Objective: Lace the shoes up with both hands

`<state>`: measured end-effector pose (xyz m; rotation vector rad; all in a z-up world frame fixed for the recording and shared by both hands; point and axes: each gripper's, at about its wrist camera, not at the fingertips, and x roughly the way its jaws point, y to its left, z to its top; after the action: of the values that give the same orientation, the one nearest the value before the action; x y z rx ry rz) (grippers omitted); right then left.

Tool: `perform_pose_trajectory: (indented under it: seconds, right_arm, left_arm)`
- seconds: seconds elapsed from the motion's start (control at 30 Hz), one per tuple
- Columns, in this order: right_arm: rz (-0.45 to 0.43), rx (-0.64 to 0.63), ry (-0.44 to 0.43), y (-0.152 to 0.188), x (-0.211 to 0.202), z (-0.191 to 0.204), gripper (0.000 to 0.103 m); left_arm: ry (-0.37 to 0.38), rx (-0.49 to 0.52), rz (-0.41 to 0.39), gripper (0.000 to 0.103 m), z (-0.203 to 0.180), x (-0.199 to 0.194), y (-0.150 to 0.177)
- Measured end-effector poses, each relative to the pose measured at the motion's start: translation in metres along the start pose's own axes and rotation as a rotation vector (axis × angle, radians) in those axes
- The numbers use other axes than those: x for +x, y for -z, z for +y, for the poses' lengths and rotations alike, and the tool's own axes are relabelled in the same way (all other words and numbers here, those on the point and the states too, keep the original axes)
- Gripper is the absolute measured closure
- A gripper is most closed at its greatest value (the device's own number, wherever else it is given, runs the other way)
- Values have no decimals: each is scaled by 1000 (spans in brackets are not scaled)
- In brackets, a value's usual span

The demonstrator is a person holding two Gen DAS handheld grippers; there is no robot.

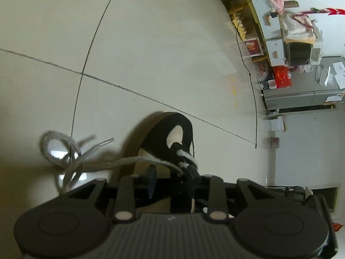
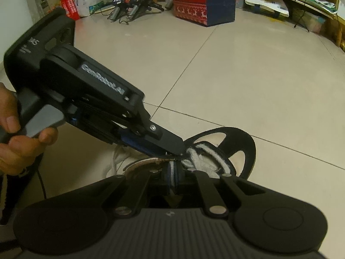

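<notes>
A black and cream shoe (image 1: 172, 133) with a brown sole lies on the tiled floor, also seen in the right wrist view (image 2: 243, 144). Its grey-white lace (image 1: 120, 161) trails off to the left into loose loops (image 1: 58, 151) and ends in a clear tip (image 1: 107, 141). My left gripper (image 1: 172, 174) sits at the eyelets with a gap between its fingers, and lace strands cross that gap. From the right wrist it reaches in from the left (image 2: 177, 151) onto the shoe's laced top. My right gripper (image 2: 172, 176) is shut on a white strand of lace just below.
A person's hand (image 2: 19, 138) holds the left gripper's handle. A Christmas gift bag (image 2: 202, 0), two small cameras on stands (image 2: 127, 2) and cluttered shelves (image 1: 254, 32) line the walls. A thin black cable (image 1: 252, 86) runs down over the floor.
</notes>
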<state>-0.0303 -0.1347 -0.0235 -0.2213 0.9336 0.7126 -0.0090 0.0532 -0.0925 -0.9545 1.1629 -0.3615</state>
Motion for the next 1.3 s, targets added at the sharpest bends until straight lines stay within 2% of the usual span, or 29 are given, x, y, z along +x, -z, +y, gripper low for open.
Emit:
perform_pose_trajectory:
  seconds: [0.2,0.37,0.57,0.63,0.7,0.73,0.83,0.93,1.0,1.03,1.07,1.1,1.17,1.3]
  right_arm:
    - [1,-4,-5,-1,2,-1,97]
    - [1,-12,0,-1,1,0,97]
    - [-10,2,7,3,2,2,97]
    - [-4,-17,11,3,2,3,97]
    - [2,-14,11,2,1,3,97]
    - [6,-9,11,2,0,3,97]
    - [13,-27,15,1,-6,4,79]
    - [9,-70,33,1,-12,7,76]
    - [10,-107,54,2,-13,11,76]
    - [11,-129,66,2,-12,14,81]
    - [12,-159,81,3,-11,17,96]
    - [17,-186,90,4,-9,20,101]
    - [13,-223,99,6,-6,25,100]
    - [0,-219,102,5,-6,29,100]
  left_arm:
    - [8,-86,-1,69,16,-1,0]
    - [22,-67,-9,69,6,1,0]
    - [31,10,-14,70,-8,1,5]
    - [19,-5,-14,77,-6,3,5]
    - [8,-1,-21,91,-6,2,5]
    - [8,4,-22,95,-6,1,5]
    - [5,29,-32,98,-9,-1,6]
    - [-1,43,-29,100,-13,-2,6]
    - [-2,45,-28,100,-14,-2,5]
    - [1,45,-28,100,-15,-2,5]
    - [6,38,-21,98,-14,-2,5]
    - [11,31,-15,96,-13,-1,5]
    - [24,27,-14,89,-13,-1,5]
    - [20,41,-29,88,-16,-2,4]
